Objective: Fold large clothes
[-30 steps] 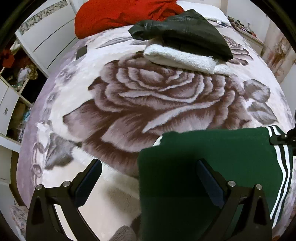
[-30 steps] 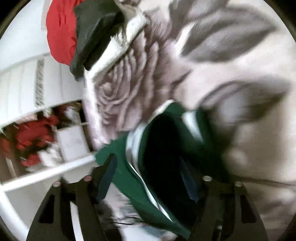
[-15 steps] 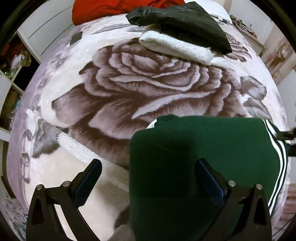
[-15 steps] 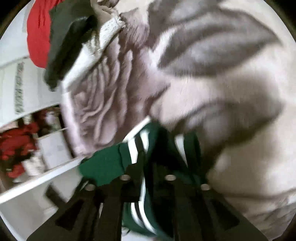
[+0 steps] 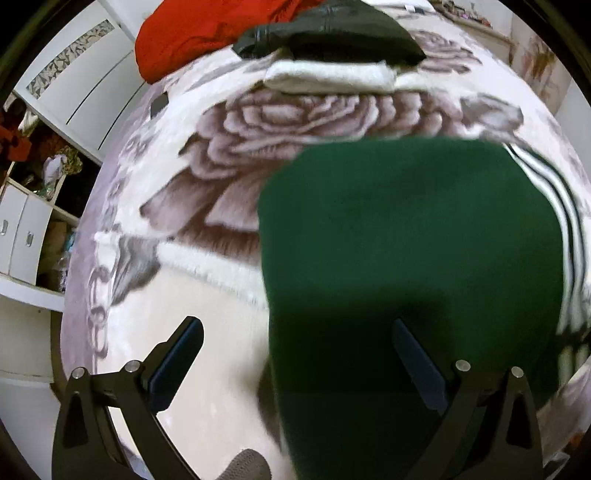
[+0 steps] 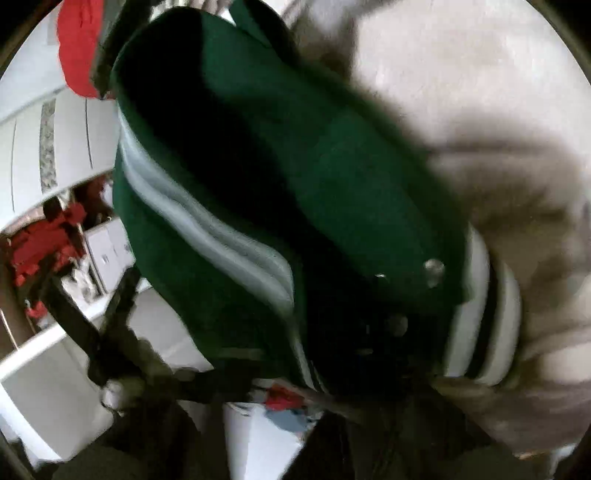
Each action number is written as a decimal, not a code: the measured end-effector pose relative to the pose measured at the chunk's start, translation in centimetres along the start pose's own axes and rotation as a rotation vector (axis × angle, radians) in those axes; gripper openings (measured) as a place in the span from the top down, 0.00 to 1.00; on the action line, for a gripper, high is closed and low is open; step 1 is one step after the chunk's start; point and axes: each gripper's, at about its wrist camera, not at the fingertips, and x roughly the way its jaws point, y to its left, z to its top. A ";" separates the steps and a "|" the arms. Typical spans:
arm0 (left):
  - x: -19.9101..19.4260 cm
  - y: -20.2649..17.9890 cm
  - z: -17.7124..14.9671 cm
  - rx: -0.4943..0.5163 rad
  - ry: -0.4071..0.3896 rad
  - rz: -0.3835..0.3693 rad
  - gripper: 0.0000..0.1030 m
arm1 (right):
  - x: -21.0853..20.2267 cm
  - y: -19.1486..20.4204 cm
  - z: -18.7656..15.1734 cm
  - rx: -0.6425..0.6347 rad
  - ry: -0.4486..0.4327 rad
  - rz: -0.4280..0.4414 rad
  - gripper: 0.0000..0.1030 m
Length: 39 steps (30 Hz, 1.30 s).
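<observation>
A dark green jacket (image 5: 406,240) with white stripes along one edge lies on the rose-patterned blanket (image 5: 258,122). My left gripper (image 5: 295,354) hangs open above it. Its right finger (image 5: 417,365) is over the green cloth and its left finger (image 5: 177,362) over bare blanket. In the right wrist view the green jacket (image 6: 332,166) is bunched up close to the lens, striped hem (image 6: 476,321) at the right. My right gripper is shut on the jacket, its fingers hidden under the cloth. The picture is blurred.
At the far end of the bed a black jacket (image 5: 332,33) lies on a folded white fleece (image 5: 332,75), with a red garment (image 5: 207,26) behind. A white wardrobe (image 5: 81,85) and open shelves (image 5: 22,229) stand to the left.
My right gripper closed on the green jacket and carried it up and across, so the cloth now fills its view. In the left view the jacket spreads farther up the bed. The left gripper stayed open.
</observation>
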 end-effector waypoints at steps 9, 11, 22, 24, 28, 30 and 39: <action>2.6 0.0 -2.1 -0.101 0.054 -0.130 0.00 | -6.8 -3.5 -3.2 0.081 -0.154 -0.136 0.98; 3.4 -0.1 -2.3 -0.103 0.066 -0.139 0.00 | -4.2 -4.6 -2.8 0.094 -0.141 -0.183 0.98; 0.2 1.8 -0.4 -0.074 -0.055 -0.044 0.00 | -6.2 -1.1 -0.5 -0.023 -0.038 -0.123 0.58; 0.9 2.4 1.0 -0.106 -0.069 -0.049 0.00 | -7.1 0.3 0.6 -0.062 -0.072 -0.101 0.48; 3.4 3.4 3.8 -0.175 -0.064 -0.098 0.00 | -6.5 3.7 5.8 -0.130 -0.140 -0.062 0.46; 4.6 3.5 4.8 -0.194 -0.054 -0.129 0.00 | -5.1 5.4 9.3 -0.131 -0.137 -0.007 0.46; 6.6 4.8 5.5 -0.300 0.011 -0.268 0.00 | -2.8 8.9 16.7 -0.141 -0.166 -0.227 0.96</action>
